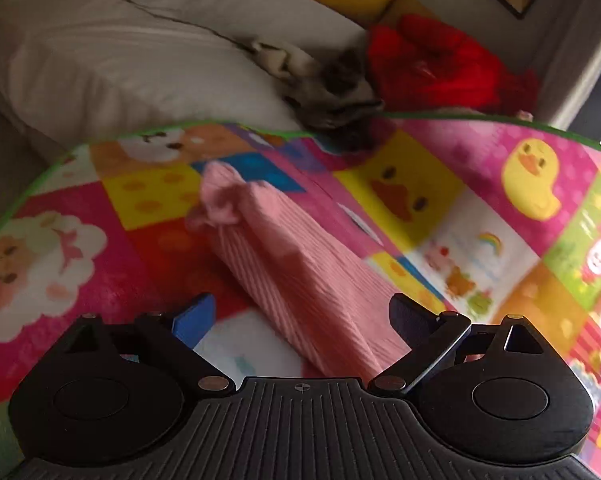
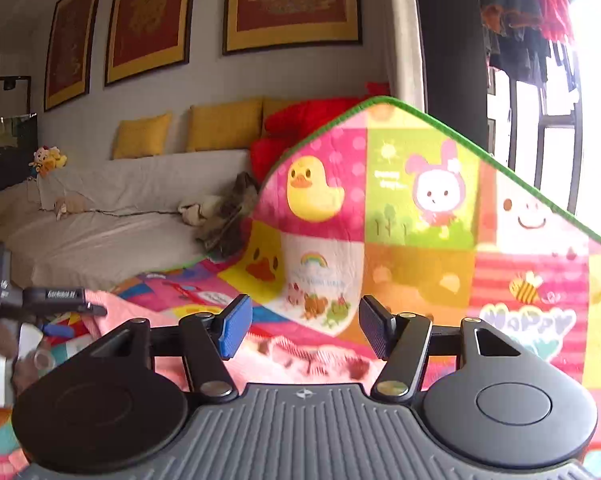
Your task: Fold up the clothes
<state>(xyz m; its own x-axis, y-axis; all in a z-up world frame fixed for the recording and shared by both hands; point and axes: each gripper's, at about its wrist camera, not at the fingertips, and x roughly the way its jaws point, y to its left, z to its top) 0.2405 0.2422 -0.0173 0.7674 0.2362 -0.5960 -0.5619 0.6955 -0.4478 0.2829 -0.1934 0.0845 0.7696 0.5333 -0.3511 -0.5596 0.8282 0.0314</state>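
Note:
A pink ribbed garment (image 1: 296,272) lies folded into a long strip on the colourful cartoon play mat (image 1: 440,200). My left gripper (image 1: 302,316) is open just above its near end, with the cloth running between the two fingers and not pinched. In the right wrist view the pink garment (image 2: 300,360) lies just below my right gripper (image 2: 304,326), which is open and empty. The left gripper shows in the right wrist view at the far left (image 2: 40,300).
A grey-white sofa (image 1: 120,60) stands behind the mat, with a grey-beige crumpled cloth (image 1: 324,84) and a red plush heap (image 1: 440,60) on it. Yellow cushions (image 2: 220,124) line the wall. The mat's green edge (image 2: 460,136) rises at the right, by a window.

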